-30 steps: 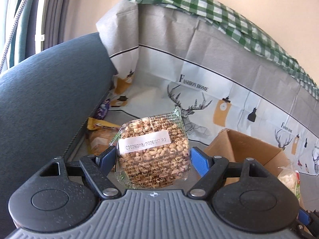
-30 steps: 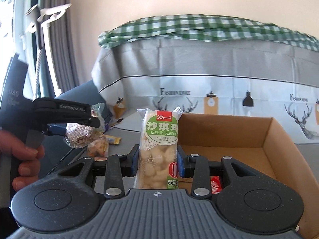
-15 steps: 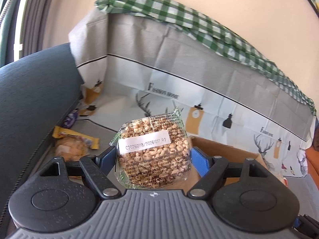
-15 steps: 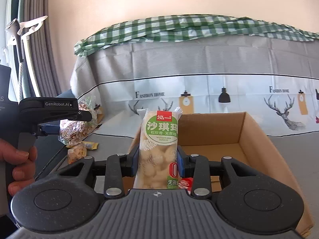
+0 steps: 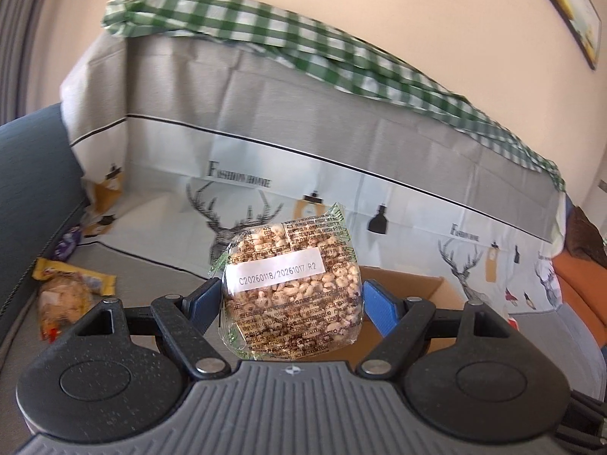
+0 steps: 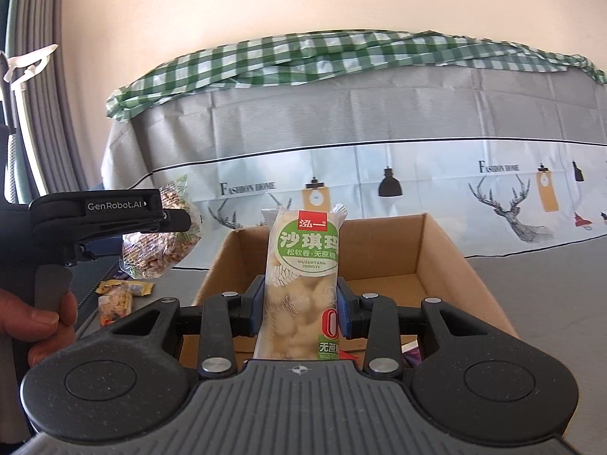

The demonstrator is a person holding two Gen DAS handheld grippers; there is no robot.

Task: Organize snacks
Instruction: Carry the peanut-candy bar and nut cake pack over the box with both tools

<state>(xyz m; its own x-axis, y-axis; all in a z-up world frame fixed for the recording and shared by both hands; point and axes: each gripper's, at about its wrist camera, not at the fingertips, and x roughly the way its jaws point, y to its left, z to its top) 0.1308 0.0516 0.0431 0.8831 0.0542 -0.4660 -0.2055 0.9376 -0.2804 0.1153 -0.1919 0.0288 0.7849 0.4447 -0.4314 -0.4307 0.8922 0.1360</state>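
A sofa draped in a deer-print cover fills both wrist views, with an open cardboard box at centre of the right view. The box looks mostly bare; only a scrap of red and purple wrapper shows low behind the right gripper, so the sorting appears to be at an early stage. That gripper is clamped on a tall green-labelled bar, upright over the box's near wall. The left gripper, in a person's hand at the left edge, pinches a clear puffed-grain pack at wide spread, short of the box's left side. Both snacks remain to be dropped in. Two loose packets lie at lower left of the left view, not yet collected.
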